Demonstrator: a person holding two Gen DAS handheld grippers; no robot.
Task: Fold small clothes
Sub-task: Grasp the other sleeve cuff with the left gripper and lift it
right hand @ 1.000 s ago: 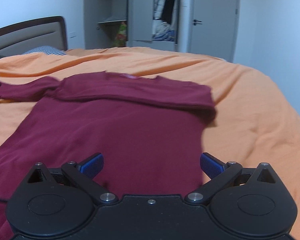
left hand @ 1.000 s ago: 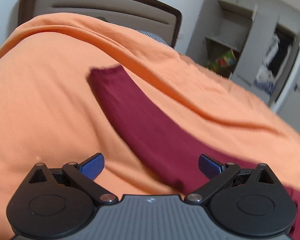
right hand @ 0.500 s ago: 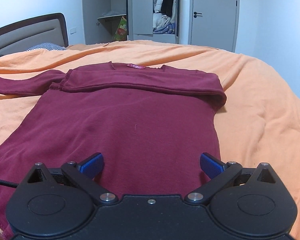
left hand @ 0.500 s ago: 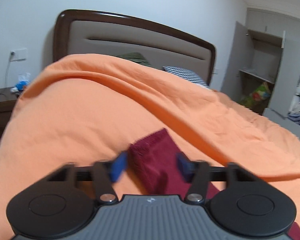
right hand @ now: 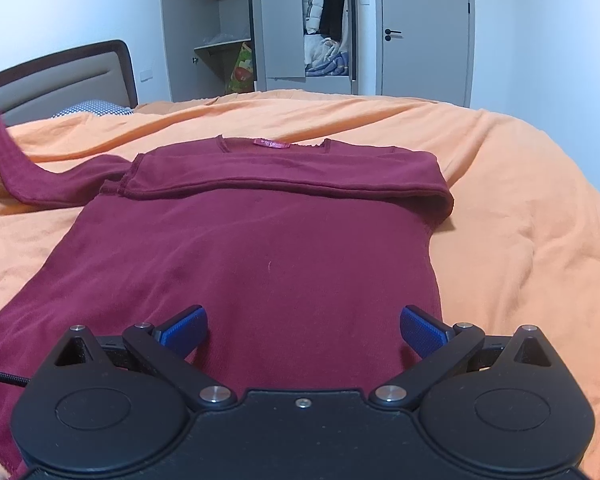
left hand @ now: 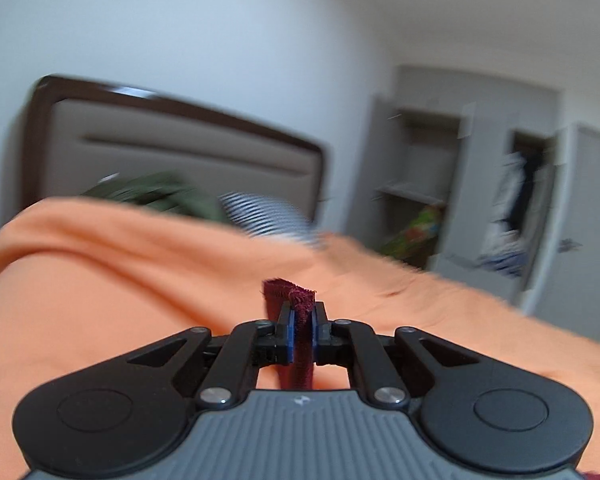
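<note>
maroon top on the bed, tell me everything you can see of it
The maroon top is a soft, fuzzy-looking long-sleeved knit with a pink neck label. It lies flat on the orange bedspread, one sleeve folded across the chest. The other sleeve rises off the bed, its cuff clamped in the shut left gripper. The open right gripper hovers over the hem.

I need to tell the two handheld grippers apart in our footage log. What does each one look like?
Both share black linkage arms, round black side housings, silver pivot screws and blue ribbed pads. The left gripper has a grey ribbed body with a small white logo. The right gripper has a plain black body with a single centre screw, and a black braided cable at its left edge.
</note>
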